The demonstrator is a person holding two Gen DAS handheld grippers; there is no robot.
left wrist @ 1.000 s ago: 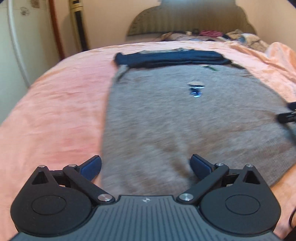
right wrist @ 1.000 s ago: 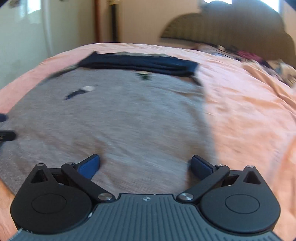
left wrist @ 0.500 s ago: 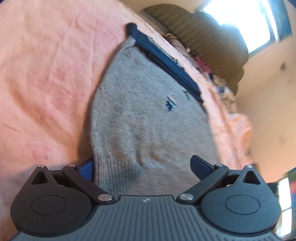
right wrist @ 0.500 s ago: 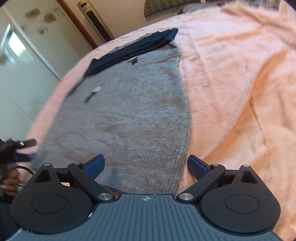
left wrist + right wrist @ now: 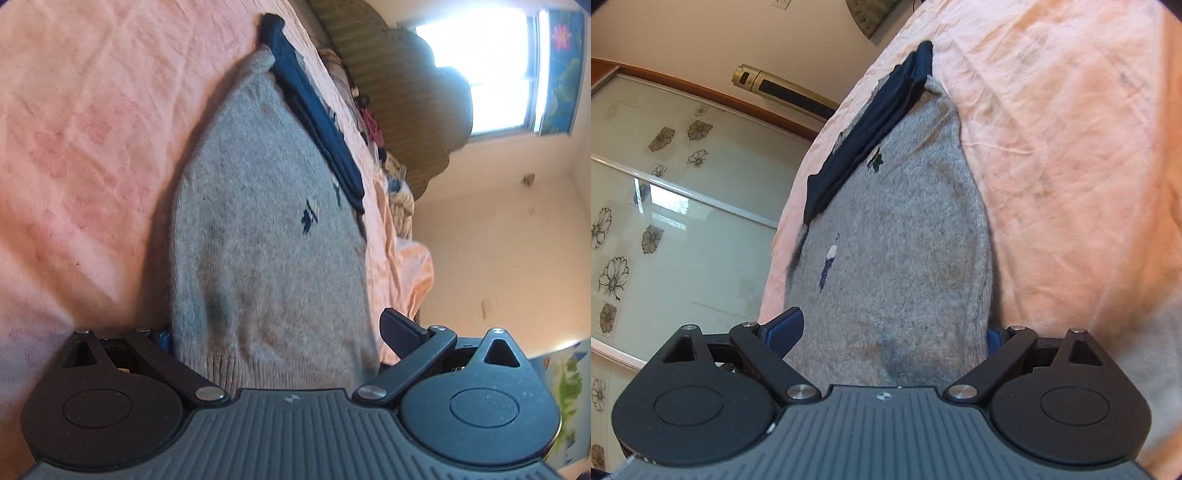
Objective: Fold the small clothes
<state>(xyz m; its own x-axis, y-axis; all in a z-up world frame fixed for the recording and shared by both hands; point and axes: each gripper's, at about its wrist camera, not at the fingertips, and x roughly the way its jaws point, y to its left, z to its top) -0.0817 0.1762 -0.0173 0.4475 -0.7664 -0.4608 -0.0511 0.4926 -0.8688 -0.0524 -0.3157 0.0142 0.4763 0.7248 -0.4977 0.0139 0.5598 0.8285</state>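
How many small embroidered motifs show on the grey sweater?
2. On the grey sweater, one blue-and-white motif sits mid-chest, and a dark one lies close to the folded navy part. More may be hidden under that fold.

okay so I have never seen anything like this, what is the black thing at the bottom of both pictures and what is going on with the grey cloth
The black thing is a handheld gripper; a person holds one in each hand, and a camera on each looks forward along its two fingers. One picture is from the left gripper, the other from the right gripper. Both are tilted sideways and open, each with the near hem of a grey sweater between its fingers, not yet pinched. The sweater lies on a pink bedsheet, with its dark blue sleeves folded across the far end.
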